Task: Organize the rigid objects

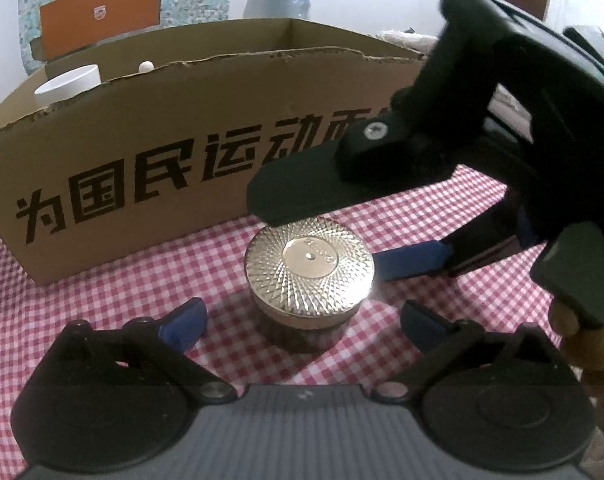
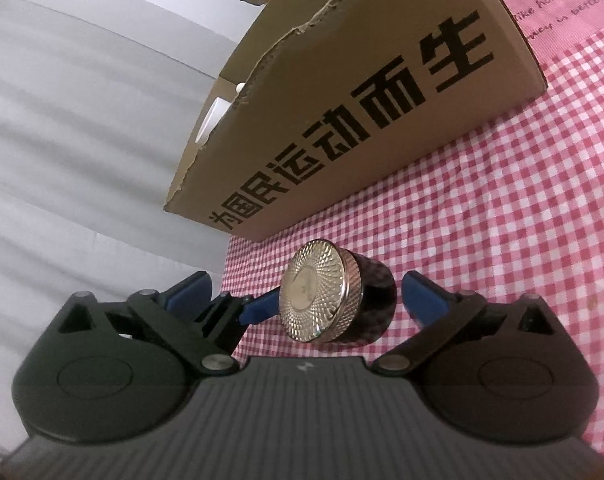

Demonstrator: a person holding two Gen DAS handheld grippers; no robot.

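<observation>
- I see a small round jar standing upright on the red-and-white checked tablecloth, just in front of the cardboard box.
- The jar has a shiny gold lid with a fine woven pattern and a dark body below it; the right wrist view shows the same jar with its dark side wall facing the cloth pattern.
- My left gripper is released: its two blue-tipped fingers stand wide apart on either side of the jar, touching nothing.
- My right gripper reaches in from the right of the left wrist view, one black finger above the far edge of the lid and one blue tip just beside the jar's right side.
- In its own view the right gripper is also spread wide, the jar sitting between the tips with a gap on each side, so it grips nothing.
- The box has a torn top edge and bold black characters printed along its front.
- Inside the box, at the left end, I make out a white cup and a small white ball.
- A hand shows at the right edge, holding the right gripper's handle.
</observation>
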